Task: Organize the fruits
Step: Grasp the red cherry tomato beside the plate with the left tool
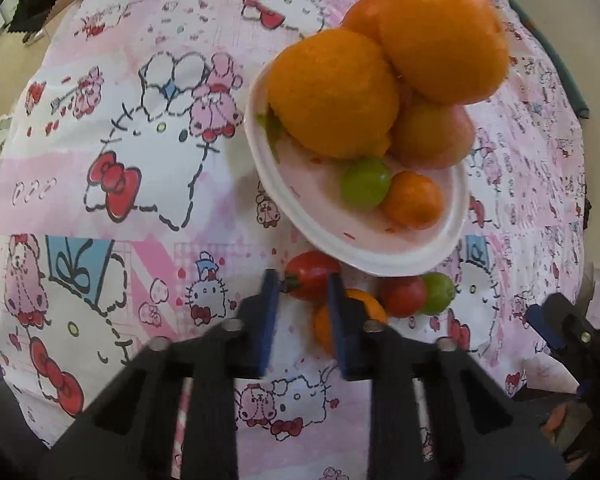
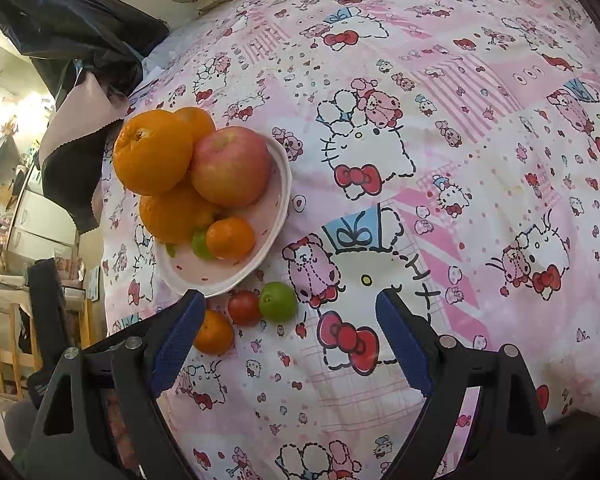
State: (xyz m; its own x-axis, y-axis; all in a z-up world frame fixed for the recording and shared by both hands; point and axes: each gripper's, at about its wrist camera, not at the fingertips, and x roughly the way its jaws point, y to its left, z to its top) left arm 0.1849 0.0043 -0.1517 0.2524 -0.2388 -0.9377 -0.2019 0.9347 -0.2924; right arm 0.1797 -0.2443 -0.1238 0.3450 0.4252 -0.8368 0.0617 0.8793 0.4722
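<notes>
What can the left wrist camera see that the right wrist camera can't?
Only the left wrist view: a cherry tomato pinched between the left gripper's fingers.
Only the right wrist view: a black bag past the bed's edge.
Both: the plate piled with oranges, plus a small orange, a loose tomato and a green fruit beside it.

Both views look steeply down along their own fingers onto the cartoon-print sheet [image 1: 100, 152] at close range. The left wrist camera has the plate [image 1: 284, 196] at one o'clock — the right wrist camera sees it at ten o'clock [image 2: 282, 196]. They share plate, piled fruit and loose fruit beside it.
</notes>
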